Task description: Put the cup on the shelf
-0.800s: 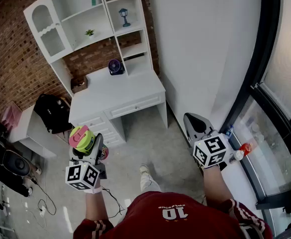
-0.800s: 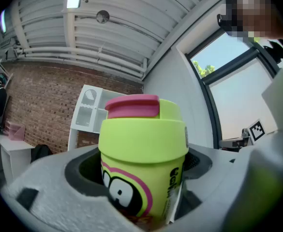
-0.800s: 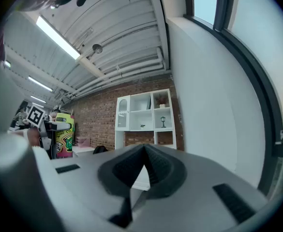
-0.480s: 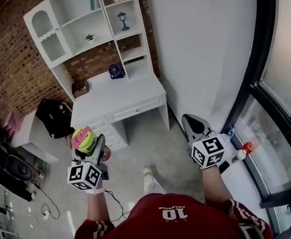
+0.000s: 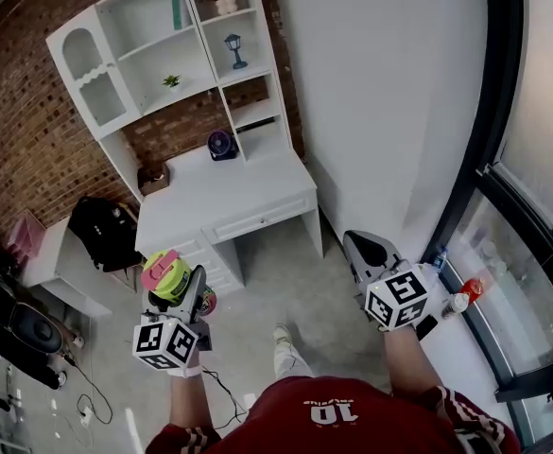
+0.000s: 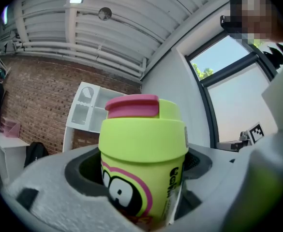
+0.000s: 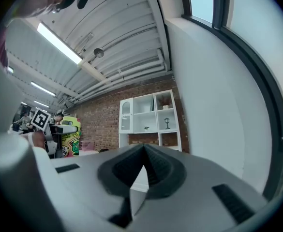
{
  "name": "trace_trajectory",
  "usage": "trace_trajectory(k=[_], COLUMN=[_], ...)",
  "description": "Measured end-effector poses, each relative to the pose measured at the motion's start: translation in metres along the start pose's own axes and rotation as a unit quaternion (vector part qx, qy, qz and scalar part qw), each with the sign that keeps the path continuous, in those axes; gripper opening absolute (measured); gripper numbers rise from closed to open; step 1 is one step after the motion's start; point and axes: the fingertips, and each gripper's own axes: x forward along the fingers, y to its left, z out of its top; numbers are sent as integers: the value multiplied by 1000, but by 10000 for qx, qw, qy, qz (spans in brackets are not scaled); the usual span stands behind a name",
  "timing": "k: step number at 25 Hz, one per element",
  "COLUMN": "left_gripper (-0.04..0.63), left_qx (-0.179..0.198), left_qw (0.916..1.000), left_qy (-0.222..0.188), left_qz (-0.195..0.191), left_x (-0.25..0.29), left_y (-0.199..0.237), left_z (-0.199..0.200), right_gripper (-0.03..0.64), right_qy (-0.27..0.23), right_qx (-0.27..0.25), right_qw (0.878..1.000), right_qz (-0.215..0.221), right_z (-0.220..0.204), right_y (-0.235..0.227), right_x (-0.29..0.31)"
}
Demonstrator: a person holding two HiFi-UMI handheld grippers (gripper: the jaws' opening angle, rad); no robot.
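Cup (image 5: 168, 274) clamped in left hand-held gripper (image 5: 187, 289), well short of shelf (image 5: 125, 60); right hand-held gripper (image 5: 365, 252) closed, empty. Keep cup upright, approach shelf squarely.

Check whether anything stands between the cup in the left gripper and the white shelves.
Nothing visible does. The lime-green cup with a pink lid sits clamped in the left gripper, and only bare grey floor lies between it and the white desk that carries the white shelf unit.
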Motion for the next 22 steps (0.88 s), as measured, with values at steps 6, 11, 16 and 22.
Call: trace_trajectory(k=[6,11,16,22], left_gripper=[425,423,423,425], left_qx=[218,360,275,216], left_qw=[9998,9994,9996,9998], left_qy=[-8,12,56,28], left_qz=[-39,-5,44,-3], left_x=[10,20,35,76], left_y=[-1,7,26,58], left_z=[-5,-10,-20,-27], right_gripper=[5,5,5,5], right_qy=[60,-84,-63,-162], right_qx=[6,83,173,112], right_qw=[9999,9999,9998,9998], right_qz=[-102,-91,0,-26], right_z=[-5,-5,-10,-13], right_y=[-7,-8,-11,-20], right_x=[2,13,38,94])
